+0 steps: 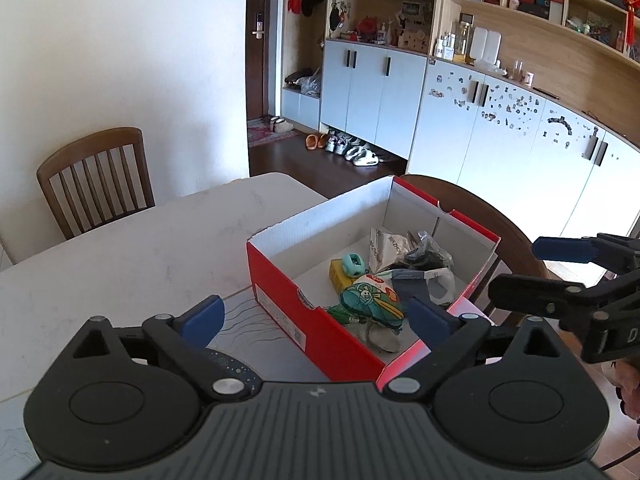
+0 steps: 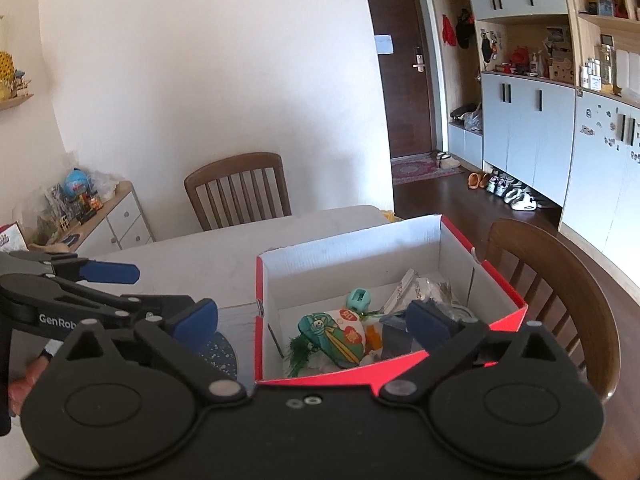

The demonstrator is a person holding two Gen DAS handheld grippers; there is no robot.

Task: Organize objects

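Note:
An open red shoebox (image 1: 280, 300) (image 2: 259, 344) with white inner walls stands on the white table (image 1: 120, 248) (image 2: 208, 256). Inside lie a teal and white embroidered pouch (image 1: 370, 298) (image 2: 334, 334), a small teal block (image 1: 353, 265) (image 2: 359, 299), a yellow box (image 1: 339, 276), clear packets (image 1: 390, 248) (image 2: 416, 292) and dark items. My left gripper (image 1: 316, 320) is open and empty, above the box's near corner. My right gripper (image 2: 314, 320) is open and empty, above the box's near wall. Each gripper shows in the other's view: the right one (image 1: 560, 272), the left one (image 2: 112, 288).
A dark round speckled coaster (image 2: 220, 350) (image 1: 224, 364) lies on a line-patterned mat (image 1: 248, 320) left of the box. Wooden chairs stand at the far side (image 1: 96, 180) (image 2: 240, 188) and right of the table (image 2: 552, 292). Cabinets and shoes are beyond.

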